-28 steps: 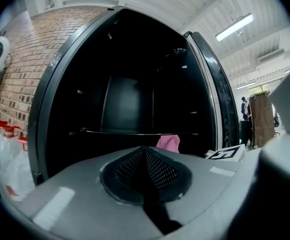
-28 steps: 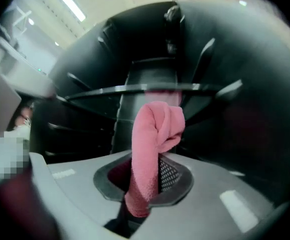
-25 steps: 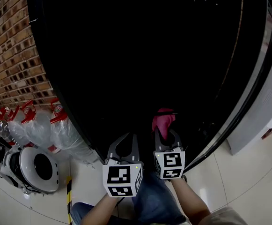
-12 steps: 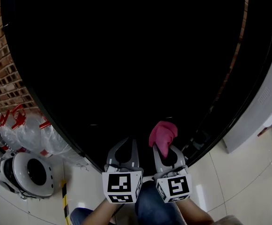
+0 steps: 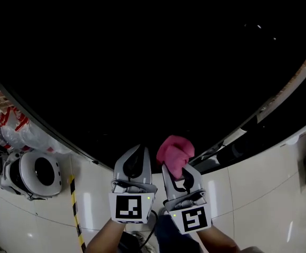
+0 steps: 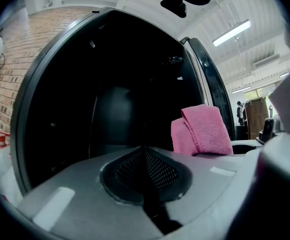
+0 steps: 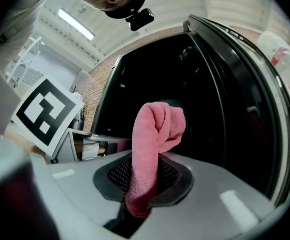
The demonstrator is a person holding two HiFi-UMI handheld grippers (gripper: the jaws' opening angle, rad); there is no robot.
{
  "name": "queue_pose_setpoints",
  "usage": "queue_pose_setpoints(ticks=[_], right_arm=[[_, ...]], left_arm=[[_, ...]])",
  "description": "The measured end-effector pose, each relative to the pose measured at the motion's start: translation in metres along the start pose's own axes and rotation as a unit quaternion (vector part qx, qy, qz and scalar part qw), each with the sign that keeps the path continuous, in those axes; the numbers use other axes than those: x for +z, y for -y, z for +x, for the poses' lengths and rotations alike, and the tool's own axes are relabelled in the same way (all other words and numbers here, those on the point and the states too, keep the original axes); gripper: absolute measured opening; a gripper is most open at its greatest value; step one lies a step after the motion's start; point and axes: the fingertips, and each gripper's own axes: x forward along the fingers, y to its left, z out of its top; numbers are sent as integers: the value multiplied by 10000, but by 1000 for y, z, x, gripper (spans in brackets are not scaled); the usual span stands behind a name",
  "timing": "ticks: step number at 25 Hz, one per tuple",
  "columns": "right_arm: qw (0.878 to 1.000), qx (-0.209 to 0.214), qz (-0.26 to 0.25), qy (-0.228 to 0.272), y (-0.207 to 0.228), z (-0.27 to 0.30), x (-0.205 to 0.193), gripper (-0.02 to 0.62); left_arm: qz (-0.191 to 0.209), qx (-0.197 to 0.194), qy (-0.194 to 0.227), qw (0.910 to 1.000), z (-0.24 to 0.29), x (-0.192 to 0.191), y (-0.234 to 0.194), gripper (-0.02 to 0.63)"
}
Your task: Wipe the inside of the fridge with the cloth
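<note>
Pink cloth [image 7: 152, 149] in right gripper [image 7: 140, 204]

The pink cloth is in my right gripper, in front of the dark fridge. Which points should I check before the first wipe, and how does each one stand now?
1. Cloth held firmly: ok, the right gripper is shut on its lower end.
2. Enough cloth free for wiping: ok, a folded bunch stands out above the jaws.
3. Left gripper free: ok, jaws together, nothing between them.
4. Fridge open toward the grippers: ok, its dark opening faces both.
5. Inside of the fridge free of things: cannot tell, too dark.
</note>
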Motion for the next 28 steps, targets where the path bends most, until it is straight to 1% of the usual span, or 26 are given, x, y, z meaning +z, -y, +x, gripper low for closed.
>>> queue_pose_setpoints(ticks=[2, 6, 8, 12, 16, 18, 20, 22, 24, 28], right_arm=[[10000, 27, -29, -65, -3, -5, 26, 59], [9999, 17, -65, -87, 0, -9, 70, 59], [9999, -8, -24, -97, -2, -15, 96, 60], [9999, -48, -33, -152, -15, -30, 160, 60], [9998, -31, 24, -207, -12, -50, 217, 60], [9998, -52, -21, -202, -4, -60, 242, 60], [9998, -80, -94, -155, 7, -68, 265, 59], [9998, -103, -140, -74, 21, -75, 285, 60], [9998, -92, -174, 10, 36, -84, 300, 60], [9991, 107, -354, 188, 70, -103, 325, 60]], left_arm=[[-52, 94, -60, 9999, -12, 21, 2, 9], [97, 185, -137, 9997, -27, 59, 10, 9], [38, 214, -218, 9995, -40, 80, 15, 9], [-127, 120, -270, 9995, -66, 137, 26, 9], [-122, 6, -273, 9996, -83, 190, 56, 9], [-114, -50, -346, 9993, -87, 211, 72, 9], [-225, -63, -316, 9992, -89, 232, 86, 9], [-236, -51, -255, 9994, -92, 248, 101, 9], [-183, -10, -220, 9996, -91, 258, 120, 9], [-305, 188, -62, 9993, -82, 279, 157, 9]])
